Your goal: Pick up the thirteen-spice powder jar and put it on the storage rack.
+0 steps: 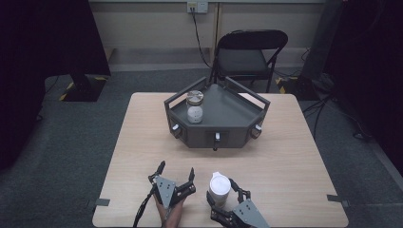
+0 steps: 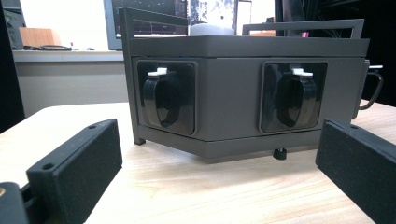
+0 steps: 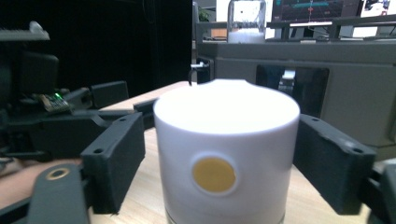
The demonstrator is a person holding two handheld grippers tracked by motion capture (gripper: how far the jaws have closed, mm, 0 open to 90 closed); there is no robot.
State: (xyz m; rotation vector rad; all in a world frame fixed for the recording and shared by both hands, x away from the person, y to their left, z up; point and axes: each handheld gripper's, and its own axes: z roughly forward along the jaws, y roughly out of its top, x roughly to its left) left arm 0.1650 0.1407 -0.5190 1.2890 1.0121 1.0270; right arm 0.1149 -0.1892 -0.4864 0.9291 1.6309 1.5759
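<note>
Left gripper (image 1: 177, 173) rests near the table's (image 1: 294, 156) near edge, jaws spread wide, nothing between them. Just right of it, right gripper (image 1: 222, 190) has its jaws on either side of an upright white-capped container (image 1: 219, 189), pads against its sides. Far centre: dark grey tray-topped box (image 1: 228, 114) carrying a glass jar (image 1: 195, 107) on its left part.

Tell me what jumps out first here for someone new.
The white-capped container stands at the near edge of the table, between the fingers of the right gripper. Mid-table sits a dark grey angular tray holding a glass jar in its left corner. The left gripper rests open beside it.
</note>
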